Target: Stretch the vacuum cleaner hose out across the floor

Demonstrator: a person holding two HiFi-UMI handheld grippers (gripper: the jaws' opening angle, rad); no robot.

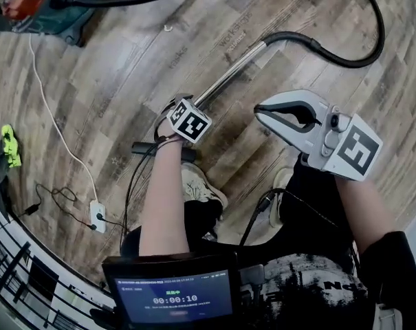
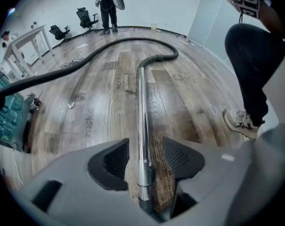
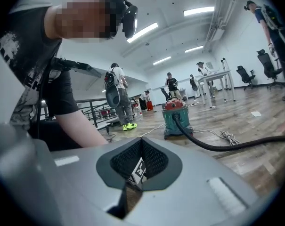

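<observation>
The red and teal vacuum cleaner (image 1: 39, 2) stands at the far left of the wooden floor. Its black hose (image 1: 345, 57) loops round the far right and joins a metal wand (image 1: 228, 78) lying on the boards. My left gripper (image 1: 187, 120) points steeply down over the wand's near end. In the left gripper view it (image 2: 145, 142) is open, with the wand (image 2: 142, 102) between the jaws and a gap on each side. My right gripper (image 1: 257, 111) is shut and empty, held above the floor. In the right gripper view it (image 3: 141, 142) faces the vacuum cleaner (image 3: 175, 119) and hose (image 3: 217, 145).
A white cable runs to a power strip (image 1: 97, 215) at the left, with thin black leads beside it. My shoe (image 1: 201, 188) stands just behind the wand's near end, next to a flat black piece (image 1: 149, 148). A railing, other people, desks and office chairs (image 2: 85, 18) ring the room.
</observation>
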